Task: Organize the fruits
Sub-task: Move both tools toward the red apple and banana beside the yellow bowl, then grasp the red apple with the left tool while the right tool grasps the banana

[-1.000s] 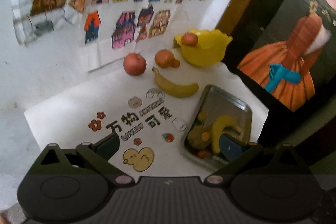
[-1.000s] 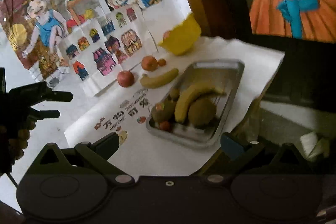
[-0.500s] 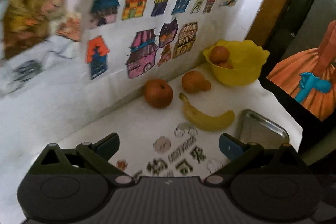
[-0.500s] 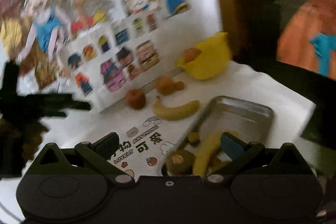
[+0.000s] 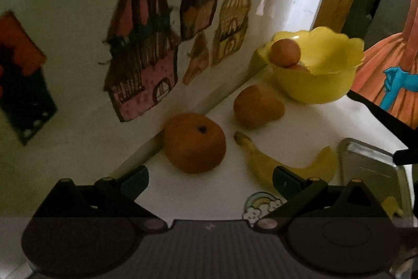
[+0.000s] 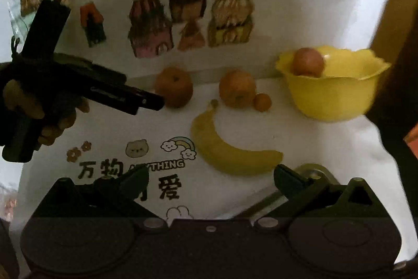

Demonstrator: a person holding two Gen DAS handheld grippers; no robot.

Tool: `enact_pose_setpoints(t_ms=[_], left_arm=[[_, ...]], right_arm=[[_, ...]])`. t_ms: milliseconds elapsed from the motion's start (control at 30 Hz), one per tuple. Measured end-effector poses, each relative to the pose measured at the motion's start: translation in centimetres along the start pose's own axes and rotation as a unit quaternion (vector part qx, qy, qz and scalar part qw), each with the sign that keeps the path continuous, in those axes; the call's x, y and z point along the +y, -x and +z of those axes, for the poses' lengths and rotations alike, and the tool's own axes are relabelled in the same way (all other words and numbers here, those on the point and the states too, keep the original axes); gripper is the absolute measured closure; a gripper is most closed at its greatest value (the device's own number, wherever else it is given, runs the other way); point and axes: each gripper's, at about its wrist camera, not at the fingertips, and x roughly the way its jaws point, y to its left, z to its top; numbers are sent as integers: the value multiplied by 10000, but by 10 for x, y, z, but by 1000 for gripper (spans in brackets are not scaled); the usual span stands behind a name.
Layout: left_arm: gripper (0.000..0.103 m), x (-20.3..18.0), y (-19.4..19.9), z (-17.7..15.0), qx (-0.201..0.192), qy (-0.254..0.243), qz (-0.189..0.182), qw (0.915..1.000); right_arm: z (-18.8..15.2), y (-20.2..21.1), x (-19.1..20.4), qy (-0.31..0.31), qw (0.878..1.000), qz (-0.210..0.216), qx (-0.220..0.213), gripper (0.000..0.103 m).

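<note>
A reddish apple [image 5: 194,143] lies by the back wall, right in front of my open left gripper [image 5: 210,179], a short gap away. Right of the apple sit a second apple [image 5: 254,106], a banana [image 5: 284,166] and a yellow bowl [image 5: 318,80] holding an apple [image 5: 284,52]. My right gripper [image 6: 211,175] is open over the white mat, just short of the banana [image 6: 230,148]. In the right wrist view, the left gripper [image 6: 151,102] almost reaches the left apple [image 6: 173,86]. A small orange [image 6: 262,102] rests against the second apple [image 6: 237,92].
A metal tray [image 5: 373,166] lies at the right; only its corner [image 6: 313,171] shows in the right wrist view. A wall with children's drawings [image 6: 151,28] rises directly behind the fruit. A hand [image 6: 23,101] holds the left gripper. The white mat [image 6: 326,148] carries printed stickers.
Both grippers have come forward and lower toward the fruit row. The left one now faces the left apple closely, and the tray has slid mostly out of both views.
</note>
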Motion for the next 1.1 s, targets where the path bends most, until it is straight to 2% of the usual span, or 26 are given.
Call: enact_pose_setpoints(t_ms=[200, 400, 900, 1100], left_arm=[[0, 2, -26, 5, 95, 47, -59, 9999], [0, 5, -47, 13, 197, 191, 113, 9996], [3, 15, -76, 17, 277, 516, 219, 9980], [5, 14, -77, 14, 183, 537, 277, 9980]], right_arm=[[14, -45, 9, 359, 9988, -39, 328, 10], [20, -75, 6, 655, 9970, 43, 413, 16], [25, -114, 13, 1070, 9930, 77, 487, 34], [26, -125, 14, 1032, 9932, 84, 525, 36]])
